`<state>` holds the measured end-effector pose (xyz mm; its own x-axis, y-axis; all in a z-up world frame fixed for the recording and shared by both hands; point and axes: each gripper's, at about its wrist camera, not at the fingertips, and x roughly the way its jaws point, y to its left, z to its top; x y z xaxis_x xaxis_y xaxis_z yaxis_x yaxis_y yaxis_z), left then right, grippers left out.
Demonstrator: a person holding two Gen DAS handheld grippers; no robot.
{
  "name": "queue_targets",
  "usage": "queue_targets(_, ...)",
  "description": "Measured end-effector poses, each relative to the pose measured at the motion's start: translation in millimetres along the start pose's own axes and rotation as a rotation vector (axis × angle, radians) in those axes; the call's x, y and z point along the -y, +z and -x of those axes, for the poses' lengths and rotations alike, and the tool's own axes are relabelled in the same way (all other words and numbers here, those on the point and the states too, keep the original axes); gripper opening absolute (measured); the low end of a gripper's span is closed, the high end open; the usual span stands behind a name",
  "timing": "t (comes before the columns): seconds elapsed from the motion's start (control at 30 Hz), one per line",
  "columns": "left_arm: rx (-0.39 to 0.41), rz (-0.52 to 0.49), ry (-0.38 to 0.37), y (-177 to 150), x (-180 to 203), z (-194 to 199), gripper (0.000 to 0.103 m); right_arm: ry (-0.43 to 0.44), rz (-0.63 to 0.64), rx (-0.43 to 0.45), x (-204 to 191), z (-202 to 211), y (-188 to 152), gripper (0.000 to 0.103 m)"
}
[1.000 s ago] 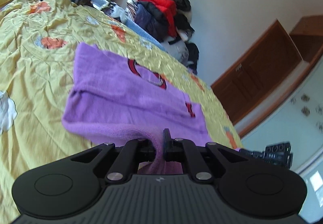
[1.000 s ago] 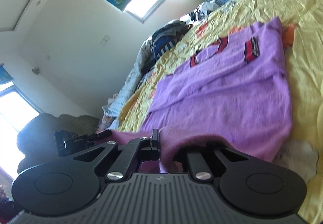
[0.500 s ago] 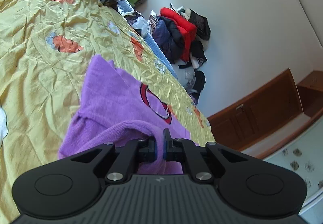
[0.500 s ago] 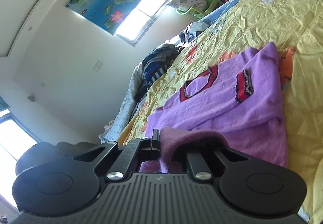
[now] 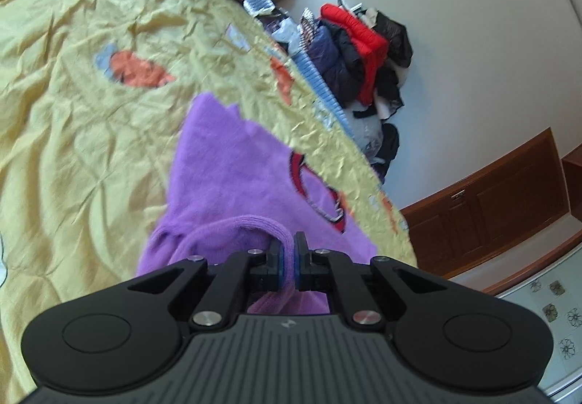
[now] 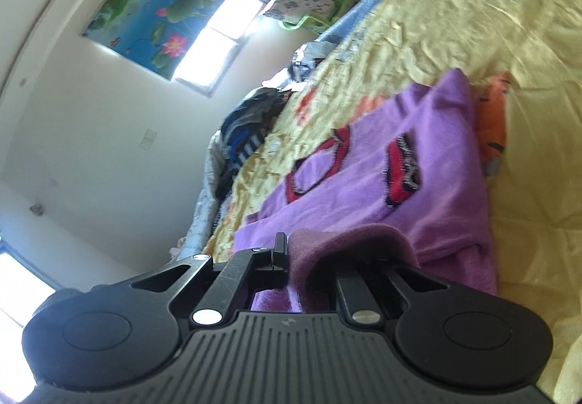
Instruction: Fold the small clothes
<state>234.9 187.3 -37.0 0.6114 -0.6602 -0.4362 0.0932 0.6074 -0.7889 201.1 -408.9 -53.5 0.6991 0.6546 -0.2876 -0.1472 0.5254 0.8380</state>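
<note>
Soft, light purple top (image 5: 232,182) at frame centre, limp knit, best pinched at hem edge; left gripper (image 5: 288,260) and right gripper (image 6: 291,258) both clamped on it.

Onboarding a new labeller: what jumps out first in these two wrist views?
The purple sweater with red lettering, spread on the crumpled yellow bedsheet, dominates both views. Each gripper is shut on a fold of it: the left gripper at bottom centre, the right gripper likewise. Next come the red jacket heaped against the white wall and the lotus painting.
</note>
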Motion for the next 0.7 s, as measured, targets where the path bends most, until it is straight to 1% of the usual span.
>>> queue_targets(0.1, -0.006, 0.025, 0.005, -6, -13, 0, 0.005, -0.029, -0.019, 0.001, 8, -4, 1, 0.011)
queue_targets(0.23, -0.032, -0.008, 0.009, -14, -18, 2, 0.007, -0.071, -0.032, -0.001, 17, -10, -1, 0.014)
queue_targets(0.27, -0.043, -0.02, 0.012, -16, -18, 3, 0.007, -0.082, -0.034, -0.005, 19, -12, -2, 0.02)
queue_targets(0.3, -0.051, -0.033, 0.014, -19, -18, 4, 0.008, -0.096, -0.041, -0.008, 21, -13, -3, 0.036)
queue_targets(0.33, -0.054, -0.045, 0.012, -21, -18, 5, 0.008, -0.105, -0.046, -0.009, 23, -13, -4, 0.047)
queue_targets(0.37, -0.054, -0.053, 0.004, -24, -18, 7, 0.009, -0.104, -0.048, -0.01, 25, -13, -6, 0.067)
queue_targets(0.4, -0.051, -0.057, -0.011, -27, -20, 10, 0.01, -0.096, -0.048, -0.008, 26, -12, -8, 0.076)
queue_targets(0.43, -0.046, -0.055, -0.029, -29, -21, 13, 0.016, -0.083, -0.044, -0.007, 26, -10, -10, 0.076)
queue_targets(0.47, -0.039, -0.05, -0.044, -31, -23, 16, 0.03, -0.068, -0.038, -0.015, 26, -8, -13, 0.076)
queue_targets(0.5, -0.033, -0.046, -0.058, -33, -25, 19, 0.04, -0.055, -0.029, -0.028, 25, -6, -16, 0.076)
queue_targets(0.53, -0.022, -0.044, -0.069, -35, -27, 22, 0.068, -0.046, -0.015, -0.042, 24, -4, -19, 0.076)
queue_targets(0.57, 0.0, -0.044, -0.074, -38, -28, 26, 0.08, -0.043, 0.002, -0.055, 22, -2, -23, 0.076)
queue_targets(0.6, 0.023, -0.05, -0.078, -41, -28, 29, 0.08, -0.045, 0.017, -0.069, 21, 0, -27, 0.076)
queue_targets(0.63, 0.025, -0.061, -0.086, -44, -28, 31, 0.08, -0.045, 0.028, -0.081, 20, 3, -31, 0.075)
queue_targets(0.67, 0.016, -0.071, -0.097, -45, -27, 31, 0.08, -0.043, 0.036, -0.091, 19, 5, -35, 0.072)
queue_targets(0.7, 0.005, -0.083, -0.101, -48, -25, 30, 0.08, -0.04, 0.039, -0.104, 19, 6, -39, 0.064)
